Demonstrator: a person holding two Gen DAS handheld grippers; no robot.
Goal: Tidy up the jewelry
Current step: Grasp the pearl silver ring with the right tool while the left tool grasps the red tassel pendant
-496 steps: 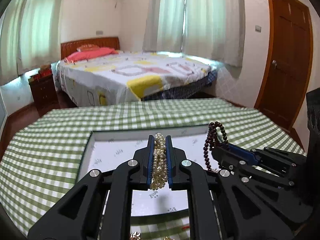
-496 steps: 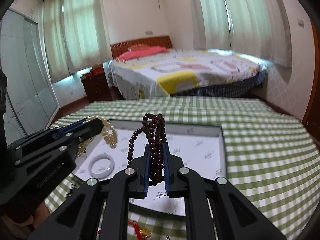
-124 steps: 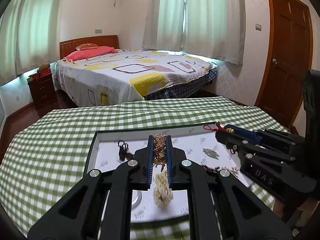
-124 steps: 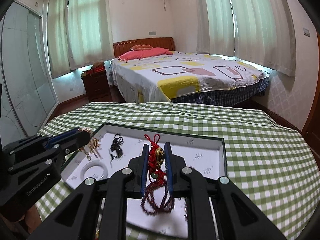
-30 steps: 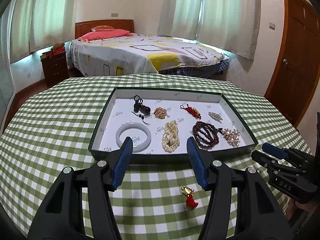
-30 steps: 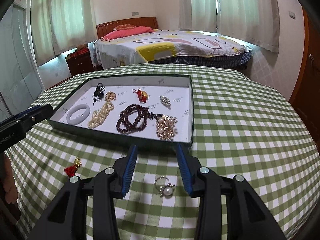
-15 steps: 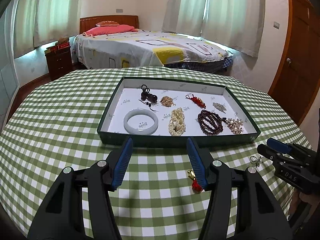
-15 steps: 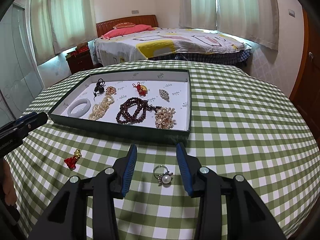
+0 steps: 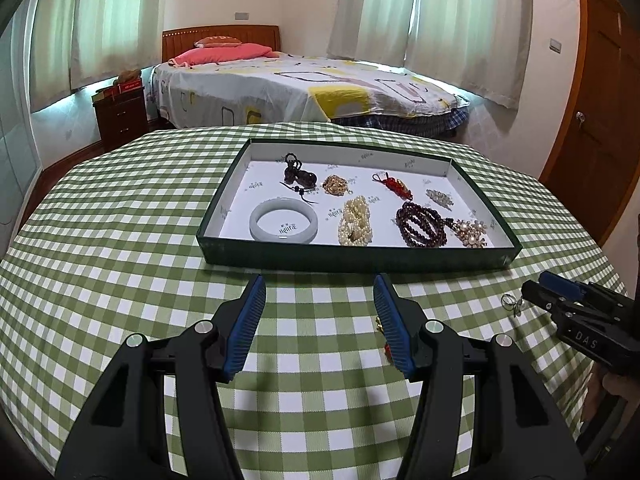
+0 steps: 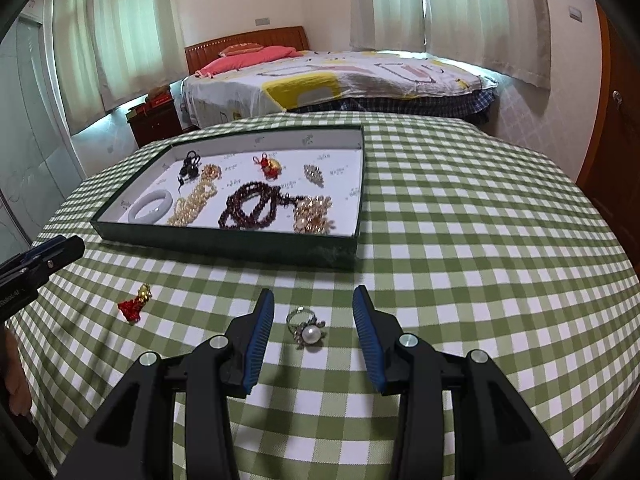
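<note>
A dark green tray (image 9: pixel 352 258) with a white lining holds a white bangle (image 9: pixel 283 220), a pearl bracelet (image 9: pixel 354 220), a dark red bead bracelet (image 9: pixel 420 224) and several smaller pieces. My left gripper (image 9: pixel 319 292) hangs open over the checked cloth in front of the tray. A red and gold tassel charm (image 10: pixel 134 304) lies on the cloth, mostly hidden behind the left gripper's right finger in the left wrist view. My right gripper (image 10: pixel 314 300) is open, low over the cloth. A pearl ring (image 10: pixel 308 328) lies between its fingers, touching neither.
The round table's green checked cloth (image 10: pixel 460 240) falls away at the edges on all sides. A bed (image 9: pixel 304 88) stands beyond the table, a wooden door (image 9: pixel 600 120) at the right. The left gripper's tip (image 10: pixel 60 250) shows at the left of the right wrist view.
The left gripper has eased forward and down; the tassel charm has slid from between its fingers to behind the right one. The right gripper has hardly moved, its jaws unchanged.
</note>
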